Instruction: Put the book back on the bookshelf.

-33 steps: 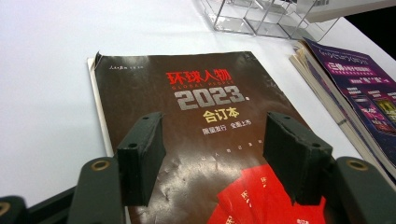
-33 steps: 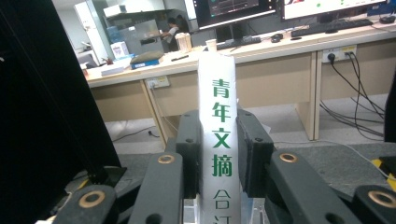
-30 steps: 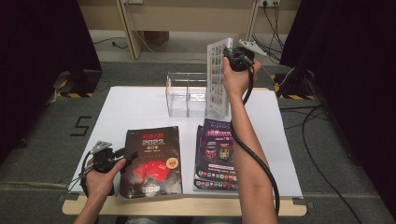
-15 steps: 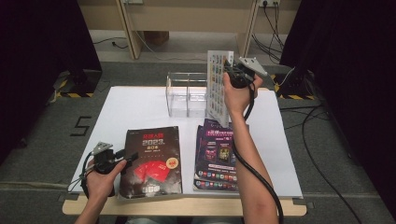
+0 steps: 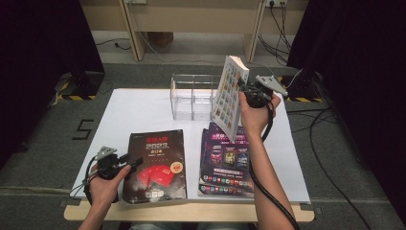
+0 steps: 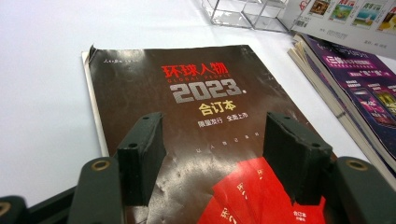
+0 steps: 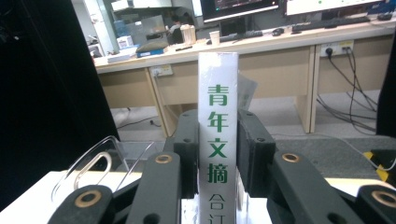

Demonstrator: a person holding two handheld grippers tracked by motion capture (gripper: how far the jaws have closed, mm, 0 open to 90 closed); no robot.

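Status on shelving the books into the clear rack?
Done: none; the clear rack looks empty. In hand: the right gripper clamps the white book by its spine, raised beside the rack. Left: the black 2023 volume, with the open left gripper at its edge, and the purple stack, both flat on the table.

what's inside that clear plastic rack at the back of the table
The clear rack has dividers, and its visible compartments look empty. Its right end is covered by the white book that the right gripper holds upright in front of it, so that part cannot be checked.
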